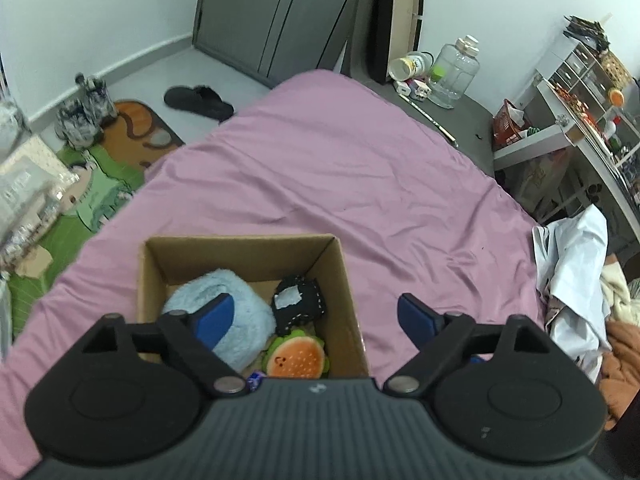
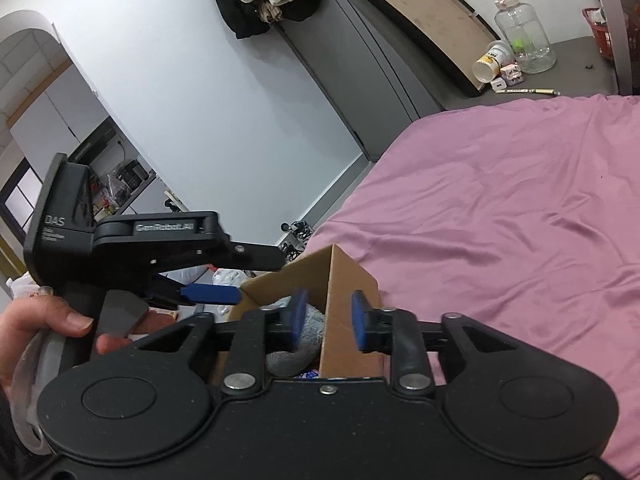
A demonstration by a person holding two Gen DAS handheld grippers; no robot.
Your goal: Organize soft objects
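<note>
An open cardboard box (image 1: 344, 280) stands on the pink bed. In it lie a fluffy light-blue plush (image 1: 244, 308), a black felt toy with a white patch (image 1: 300, 304) and a burger plush (image 1: 296, 356). My left gripper (image 1: 316, 316) hovers over the box, open and empty, its left finger above the blue plush. In the right wrist view my right gripper (image 2: 326, 322) straddles the box's right wall (image 2: 344, 320); its jaws are narrow but do not press the wall. The left gripper (image 2: 208, 294) shows there too, above the box.
The pink bedsheet (image 1: 360, 184) stretches ahead. White and orange clothes (image 1: 580, 280) are piled at the bed's right edge. A grey ledge holds a clear jug (image 1: 456, 68) and cups. A black slipper (image 1: 200, 100) and mats lie on the floor at left.
</note>
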